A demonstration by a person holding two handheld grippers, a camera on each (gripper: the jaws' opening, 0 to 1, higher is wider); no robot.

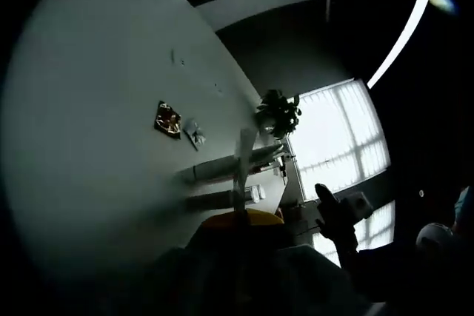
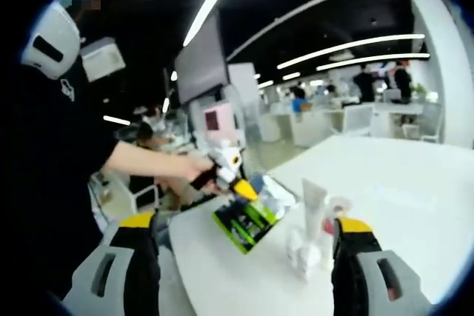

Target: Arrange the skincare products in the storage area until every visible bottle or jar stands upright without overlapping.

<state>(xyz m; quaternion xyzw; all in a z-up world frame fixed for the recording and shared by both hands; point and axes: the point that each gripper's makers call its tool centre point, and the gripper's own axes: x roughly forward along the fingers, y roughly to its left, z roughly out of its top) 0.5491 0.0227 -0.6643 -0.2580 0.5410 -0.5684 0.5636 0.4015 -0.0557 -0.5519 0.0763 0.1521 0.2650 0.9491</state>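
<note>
White counter (image 2: 415,205) carries a white tube (image 2: 314,216) and small white bottles (image 2: 302,253) standing between our right hand-held gripper's (image 2: 244,253) spread yellow-tipped jaws, the left hand-held gripper (image 2: 233,175) touching a green box (image 2: 244,223) beside them, its jaw state we cannot tell.

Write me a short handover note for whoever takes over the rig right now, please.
Right hand-held gripper: open, empty, facing the products.
Left hand-held gripper: at the green-and-black pack, which lies tilted near the edge of the white table; whether it grips the pack cannot be told.
Done: white tube stands upright, and the small white bottles beside it look upright.
Left: probably straighten the pack, then check that nothing overlaps.
</note>
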